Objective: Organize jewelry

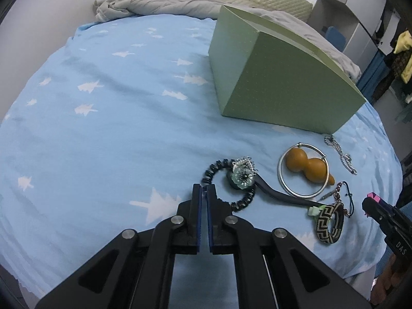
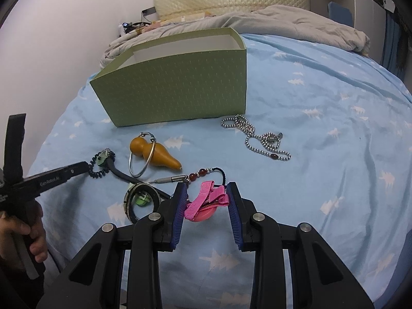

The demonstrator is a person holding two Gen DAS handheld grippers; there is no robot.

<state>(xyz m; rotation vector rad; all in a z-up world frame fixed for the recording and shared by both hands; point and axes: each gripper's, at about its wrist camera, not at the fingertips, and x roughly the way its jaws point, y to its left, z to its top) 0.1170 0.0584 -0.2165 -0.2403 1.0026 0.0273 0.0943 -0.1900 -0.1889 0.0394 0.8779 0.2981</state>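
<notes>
The pink ribbon hair clip sits between the spread fingers of the right gripper. The jaws stand wide, one pad at each end of the clip, and it is hard to say whether either pad touches the ribbon yet. The clip's long axis runs roughly 8 to 2 o'clock across the right wrist view, crosswise to the fingers, so a closing squeeze would press it end to end rather than across its flat width; that seems the relation the coming grip depends on. Its rounded pink base points toward 6 o'clock, back at the camera.

Just beyond the fingertips, at about 11 o'clock, lies a beaded cord with a small metal pin, and further at 10 o'clock a woven bangle. The gourd pendant inside a silver ring lies past that. At 1 o'clock a silver bead chain lies loose on the blue bedsheet. The open green box stands at 12 o'clock, the likely place for everything.

The left gripper has its jaws nearly together on the black coiled bracelet, apparently pinching a loop. The right hand is plainly the nearer one to the clip.
</notes>
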